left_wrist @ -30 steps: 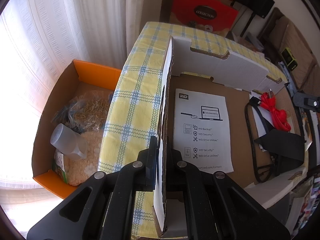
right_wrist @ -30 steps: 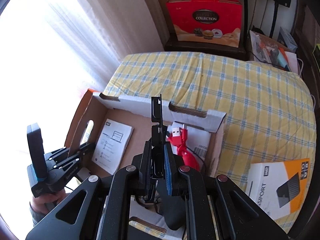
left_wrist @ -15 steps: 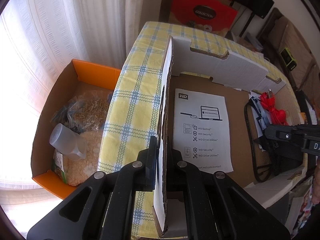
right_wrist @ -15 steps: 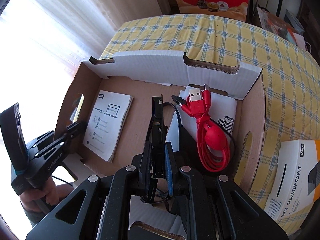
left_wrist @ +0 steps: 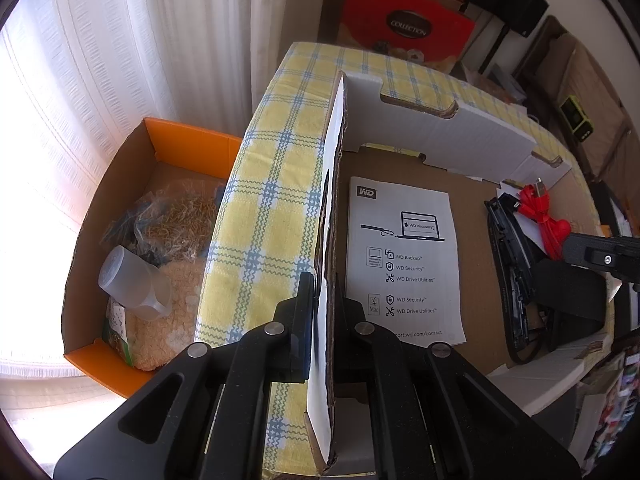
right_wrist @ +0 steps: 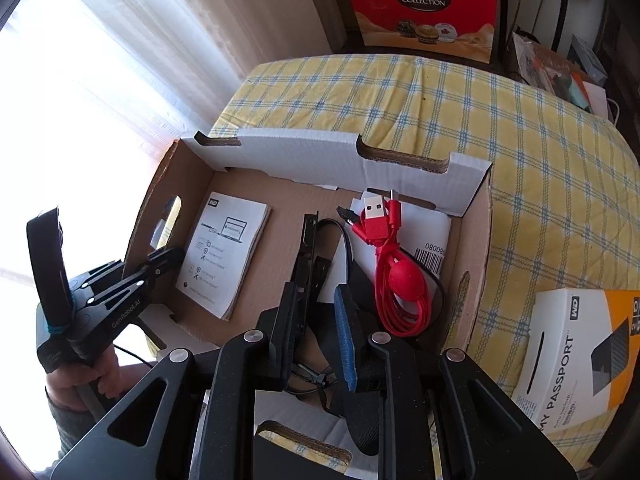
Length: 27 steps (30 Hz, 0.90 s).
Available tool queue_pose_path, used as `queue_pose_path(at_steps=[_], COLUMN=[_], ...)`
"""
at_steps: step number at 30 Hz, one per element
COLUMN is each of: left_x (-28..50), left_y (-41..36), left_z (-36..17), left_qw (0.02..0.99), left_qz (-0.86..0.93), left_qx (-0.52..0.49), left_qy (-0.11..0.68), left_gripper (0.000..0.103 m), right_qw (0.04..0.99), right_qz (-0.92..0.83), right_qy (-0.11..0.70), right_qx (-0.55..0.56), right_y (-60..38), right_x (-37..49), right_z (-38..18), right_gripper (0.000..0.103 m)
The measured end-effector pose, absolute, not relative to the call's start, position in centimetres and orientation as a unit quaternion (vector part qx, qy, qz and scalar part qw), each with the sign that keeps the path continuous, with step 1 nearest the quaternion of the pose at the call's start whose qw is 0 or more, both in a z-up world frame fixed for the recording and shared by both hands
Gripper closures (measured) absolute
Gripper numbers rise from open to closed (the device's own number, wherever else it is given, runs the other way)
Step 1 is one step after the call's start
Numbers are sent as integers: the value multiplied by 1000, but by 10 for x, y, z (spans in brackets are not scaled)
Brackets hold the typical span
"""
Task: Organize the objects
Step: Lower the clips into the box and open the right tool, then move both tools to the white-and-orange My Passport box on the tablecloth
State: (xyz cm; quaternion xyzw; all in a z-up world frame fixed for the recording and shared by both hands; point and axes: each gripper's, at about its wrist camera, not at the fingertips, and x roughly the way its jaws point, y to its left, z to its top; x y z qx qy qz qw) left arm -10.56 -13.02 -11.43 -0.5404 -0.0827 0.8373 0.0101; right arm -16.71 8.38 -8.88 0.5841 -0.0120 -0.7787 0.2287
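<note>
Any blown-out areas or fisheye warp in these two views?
Left wrist: curtain clipped to white at left, box wall bows from fisheye, booklet text sharp. Right wrist: window blown out, left gripper backlit and dark, cable well lit, corners vignetted.

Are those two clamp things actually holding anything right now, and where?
The left gripper pinches the cardboard box by its side wall. The right gripper is open, holding nothing.
</note>
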Motion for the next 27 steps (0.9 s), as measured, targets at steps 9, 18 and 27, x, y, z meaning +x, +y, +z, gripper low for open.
queue_pose_path(at_steps=[9, 18, 27], left_x=[-101, -103, -109], left_y=[-140, -124, -107], left_z=[-104, -98, -93], left_qw=[-3, 15, 14], left_qz=[844, 848, 853], left_qx=[-530, -527, -521], left_qy=[-83, -42, -2], left_gripper=[78, 99, 100], right_qw=[215, 209, 176], right_qz=[-800, -812, -830], right_qy=[7, 4, -9], right_qx=[560, 544, 529], right_y=[93, 108, 158], right_x=[-160, -153, -143], right_z=[-73, -60, -41], right_gripper=[79, 79, 79])
